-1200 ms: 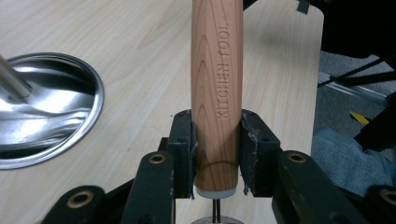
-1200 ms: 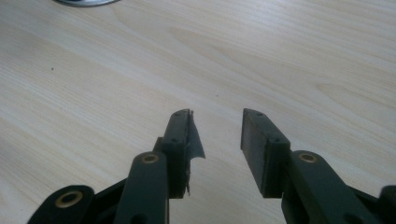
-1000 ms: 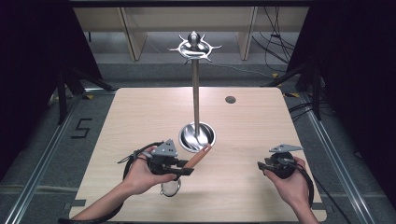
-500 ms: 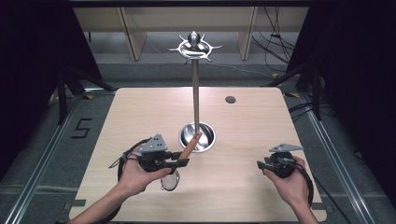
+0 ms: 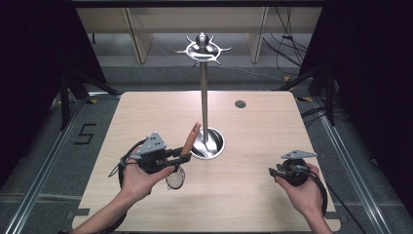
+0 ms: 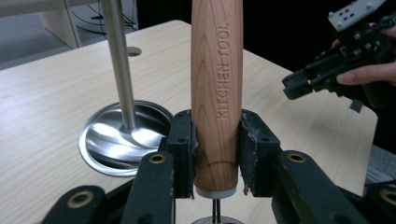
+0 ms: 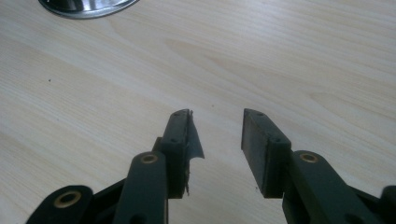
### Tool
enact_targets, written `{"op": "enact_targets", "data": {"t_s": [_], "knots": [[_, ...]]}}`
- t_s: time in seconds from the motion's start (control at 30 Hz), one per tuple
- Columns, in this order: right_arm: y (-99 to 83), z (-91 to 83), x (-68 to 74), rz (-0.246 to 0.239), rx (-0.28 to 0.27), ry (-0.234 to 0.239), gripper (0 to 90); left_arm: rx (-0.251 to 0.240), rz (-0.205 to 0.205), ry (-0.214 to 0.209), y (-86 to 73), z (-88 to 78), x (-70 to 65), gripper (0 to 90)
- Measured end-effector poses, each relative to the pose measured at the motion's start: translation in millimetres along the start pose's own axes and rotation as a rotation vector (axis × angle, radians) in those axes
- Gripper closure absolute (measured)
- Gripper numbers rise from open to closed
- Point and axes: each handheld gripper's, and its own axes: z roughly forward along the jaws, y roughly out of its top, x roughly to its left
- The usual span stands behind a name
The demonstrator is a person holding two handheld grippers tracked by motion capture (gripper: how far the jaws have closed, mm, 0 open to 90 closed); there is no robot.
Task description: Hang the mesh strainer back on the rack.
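Observation:
A kitchen tool with a wooden handle (image 5: 190,139) stamped "KITCHEN TOOL" (image 6: 217,93) stands almost upright. Its round metal head (image 5: 175,179) hangs low, just over the table. My left gripper (image 5: 178,158) (image 6: 217,154) is shut on the lower end of the handle. Right behind it rises a steel stand with a pole (image 5: 204,102) (image 6: 119,60), a round dish base (image 5: 208,145) (image 6: 121,137) and a crown of hooks (image 5: 203,48) on top. My right gripper (image 5: 272,171) (image 7: 216,135) (image 6: 299,84) hovers open and empty over the table at the right.
The light wooden table (image 5: 253,131) has a small round hole (image 5: 240,104) near its far edge. The rim of the stand's base (image 7: 86,7) shows at the top of the right gripper view. Dark curtains and metal floor rails (image 5: 44,161) flank the table.
My left gripper has shifted left, and the wooden handle has swung from lying low toward the stand's base to nearly upright. The right gripper has stayed put.

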Motion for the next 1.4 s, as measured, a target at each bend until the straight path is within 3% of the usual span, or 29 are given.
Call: {"op": "enact_targets", "data": {"t_s": [0.03,0.07,0.13,0.57,1.4], "knots": [[0.8,-1.1,1.4,0.025,0.01,0.006,63.1,-0.003,-0.01,0.01,0.7,-0.6,-0.8,67.9],[-0.2,0.3,-0.3,-0.005,-0.005,-0.002,63.1,-0.01,-0.005,0.016,1.6,-1.1,-0.5,67.9],[0.9,-1.3,2.1,0.038,0.007,0.005,63.1,-0.02,-0.007,0.024,3.3,-2.0,-0.4,67.9],[0.8,-1.1,1.3,0.031,-0.003,0.001,63.1,-0.091,-0.016,0.049,14.6,-6.8,0.9,67.9],[0.9,-0.9,1.7,0.028,-0.01,-0.003,63.1,-0.168,-0.039,0.106,33.9,-13.8,8.7,67.8]]}}
